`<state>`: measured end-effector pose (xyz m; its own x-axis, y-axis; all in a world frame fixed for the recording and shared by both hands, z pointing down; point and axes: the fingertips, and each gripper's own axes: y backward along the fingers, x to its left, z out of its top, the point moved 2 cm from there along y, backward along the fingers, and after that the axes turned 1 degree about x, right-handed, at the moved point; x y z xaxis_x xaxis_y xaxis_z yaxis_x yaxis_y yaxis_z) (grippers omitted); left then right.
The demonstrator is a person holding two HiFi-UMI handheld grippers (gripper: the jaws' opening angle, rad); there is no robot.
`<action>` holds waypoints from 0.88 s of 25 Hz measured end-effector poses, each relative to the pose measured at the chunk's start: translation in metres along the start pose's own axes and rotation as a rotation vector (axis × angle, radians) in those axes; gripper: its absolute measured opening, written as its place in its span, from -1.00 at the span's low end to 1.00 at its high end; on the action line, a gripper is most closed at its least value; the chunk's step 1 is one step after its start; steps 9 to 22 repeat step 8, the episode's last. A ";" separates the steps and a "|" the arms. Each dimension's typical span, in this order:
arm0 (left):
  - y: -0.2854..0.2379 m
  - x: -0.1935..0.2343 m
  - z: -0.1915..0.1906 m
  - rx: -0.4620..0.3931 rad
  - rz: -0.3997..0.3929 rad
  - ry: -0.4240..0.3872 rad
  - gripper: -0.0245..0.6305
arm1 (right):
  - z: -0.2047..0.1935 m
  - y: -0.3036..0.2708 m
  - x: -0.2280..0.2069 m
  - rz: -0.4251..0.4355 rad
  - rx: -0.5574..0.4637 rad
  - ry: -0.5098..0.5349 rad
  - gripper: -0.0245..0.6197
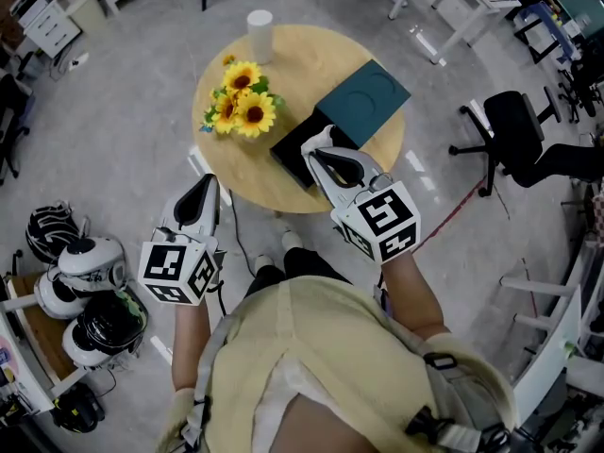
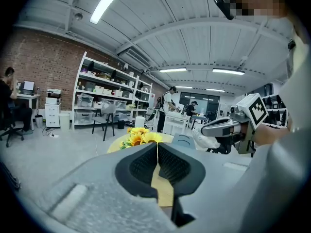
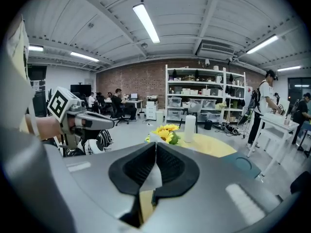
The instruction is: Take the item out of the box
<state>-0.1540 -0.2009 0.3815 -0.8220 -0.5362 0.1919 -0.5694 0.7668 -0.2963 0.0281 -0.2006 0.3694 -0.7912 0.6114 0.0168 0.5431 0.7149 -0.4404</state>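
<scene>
**Box and item.** The box (image 1: 363, 102) lies on the near right part of the round counter (image 1: 302, 59). A teal square panel with a pressed circle faces up, and a dark part (image 1: 291, 156) juts out from under its near corner. No item shows in any view. I cannot tell whether it is inside the box or already elsewhere.

**Tools.** The right tool (image 1: 316, 147) hangs with its tip at the dark part's near edge. Its jaws are pressed together with nothing between them. The left tool (image 1: 205, 187) is off the counter's near left edge, also closed and empty.

**Surroundings.** 1 bunch of sunflowers (image 1: 241, 102) stands just left of the box, and 1 white cylinder (image 1: 260, 34) stands at the far rim.

**Judgement.** Any grip on the box needs the jaws parted before contact. It is best to come in from the near right, away from the flowers. The teal panel looks light and loose, so the dark part should be steadied with the 2nd tool.
</scene>
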 end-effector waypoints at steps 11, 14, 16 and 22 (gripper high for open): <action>-0.004 -0.001 0.000 0.002 -0.012 0.005 -0.93 | -0.003 -0.004 -0.001 0.009 0.000 -0.027 -0.89; -0.004 -0.001 0.000 0.002 -0.012 0.005 -0.93 | -0.003 -0.004 -0.001 0.009 0.000 -0.027 -0.89; -0.004 -0.001 0.000 0.002 -0.012 0.005 -0.93 | -0.003 -0.004 -0.001 0.009 0.000 -0.027 -0.89; -0.004 -0.001 0.000 0.002 -0.012 0.005 -0.93 | -0.003 -0.004 -0.001 0.009 0.000 -0.027 -0.89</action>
